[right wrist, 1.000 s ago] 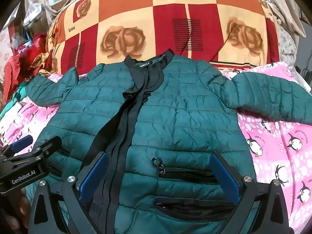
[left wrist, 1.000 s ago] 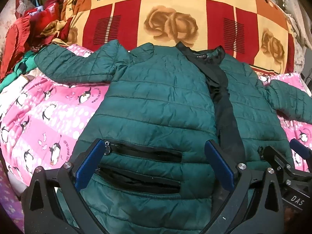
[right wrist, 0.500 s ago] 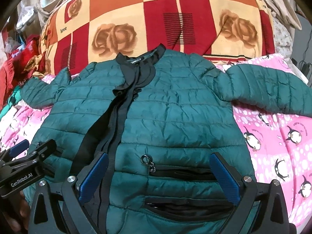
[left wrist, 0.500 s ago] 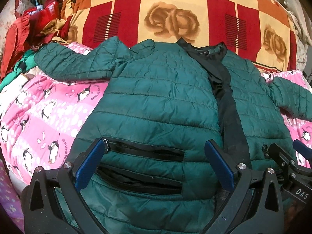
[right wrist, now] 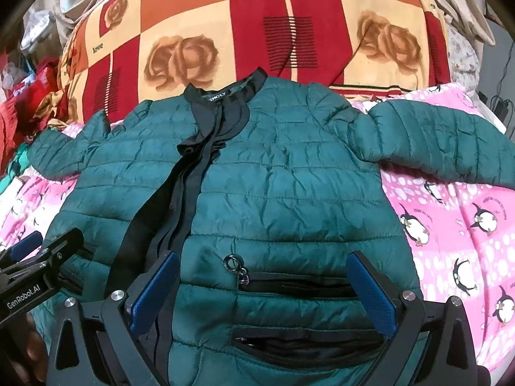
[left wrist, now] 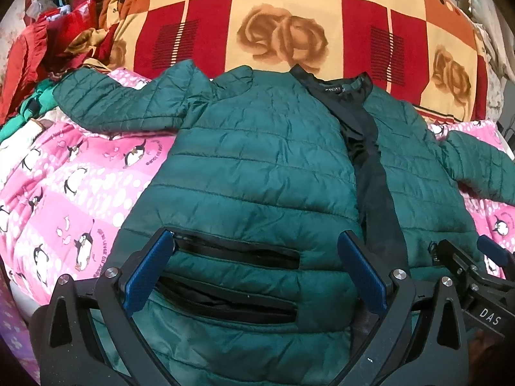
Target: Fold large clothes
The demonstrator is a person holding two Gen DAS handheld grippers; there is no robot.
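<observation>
Jacket [left wrist: 257, 173] nearer, beneath spread left tool [left wrist: 256, 267], right tool [right wrist: 262, 284]

Left gripper [left wrist: 256, 267]: a black frame with 2 angled arms, each ending in a blue, finely textured pad [left wrist: 149, 270]. Round silver screws sit at the arm joints, and triangular cut-outs mark the frame's lower corners. Right gripper [right wrist: 262, 292]: the same build, black with 2 blue pads [right wrist: 370, 292] and silver screws. From the right wrist view, the left gripper's side carries white lettering, "GenRobot.AI". From the left wrist view, the right gripper's side shows white letters, "DAS".
</observation>
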